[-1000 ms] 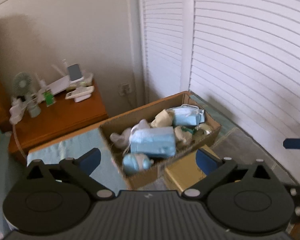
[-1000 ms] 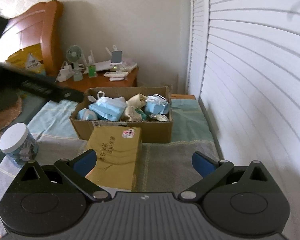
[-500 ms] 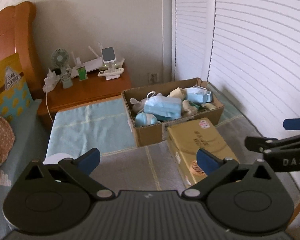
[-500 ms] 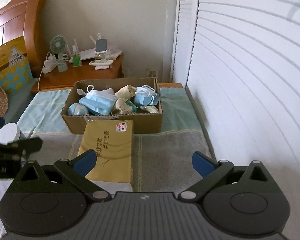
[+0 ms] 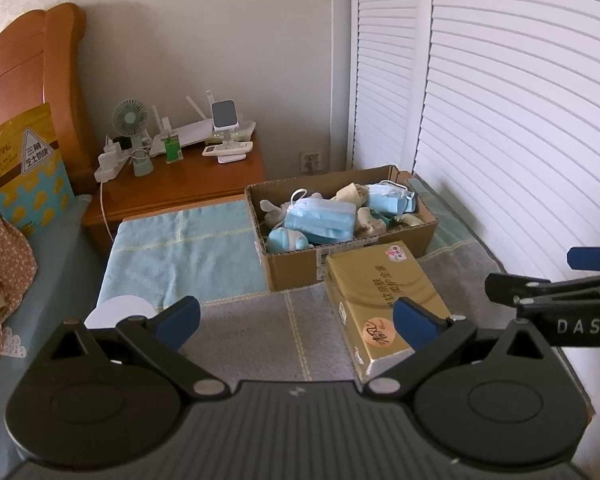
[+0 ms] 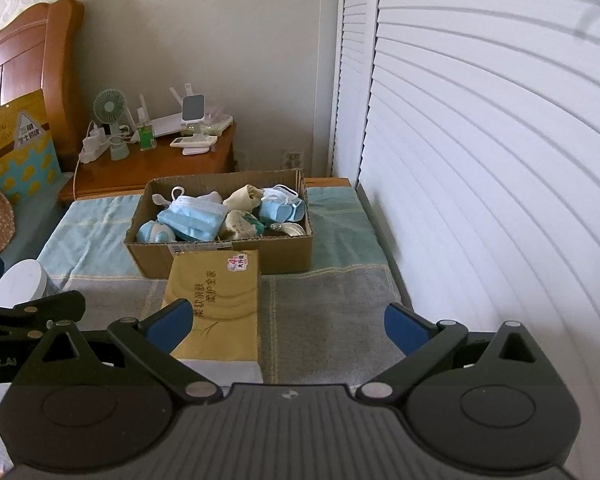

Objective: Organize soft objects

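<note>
While masks fill the cardboard box (image 6: 220, 256), a tissue pack (image 6: 216, 304) fronts it — touching.

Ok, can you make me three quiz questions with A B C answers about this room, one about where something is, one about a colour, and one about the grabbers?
1. Where is the yellow tissue pack?
A. Inside the cardboard box
B. On the blanket, in front of the cardboard box
C. On the nightstand

2. What colour are the face masks in the box?
A. Light blue
B. Red
C. Black

3. How are the left gripper and right gripper?
A. Both open, holding nothing
B. Both shut on masks
C. One holds the jar

Answers:
1 B, it lies against the box's front wall.
2 A, they are pale blue.
3 A, the fingers stand wide apart.
</note>
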The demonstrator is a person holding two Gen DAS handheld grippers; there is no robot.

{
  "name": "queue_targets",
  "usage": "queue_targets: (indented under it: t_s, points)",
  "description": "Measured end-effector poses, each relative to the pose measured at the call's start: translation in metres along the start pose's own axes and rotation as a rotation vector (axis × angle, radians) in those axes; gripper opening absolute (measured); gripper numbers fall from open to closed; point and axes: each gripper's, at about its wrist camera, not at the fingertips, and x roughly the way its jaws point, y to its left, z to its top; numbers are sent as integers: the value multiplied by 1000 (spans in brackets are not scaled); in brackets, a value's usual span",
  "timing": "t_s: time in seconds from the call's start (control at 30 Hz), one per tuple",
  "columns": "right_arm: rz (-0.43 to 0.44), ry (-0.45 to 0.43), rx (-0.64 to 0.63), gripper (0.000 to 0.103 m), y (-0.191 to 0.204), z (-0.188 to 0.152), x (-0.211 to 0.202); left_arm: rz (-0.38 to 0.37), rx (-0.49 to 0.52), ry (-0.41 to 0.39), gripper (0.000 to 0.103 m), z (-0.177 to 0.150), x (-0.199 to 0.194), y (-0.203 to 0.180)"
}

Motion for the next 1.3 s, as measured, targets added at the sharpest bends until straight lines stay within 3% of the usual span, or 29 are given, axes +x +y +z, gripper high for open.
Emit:
queue_targets:
  t_s: [1.3]
  points:
    - [8,5,12,103,-4,-2,0,4,-3,19,102,1,4,-3]
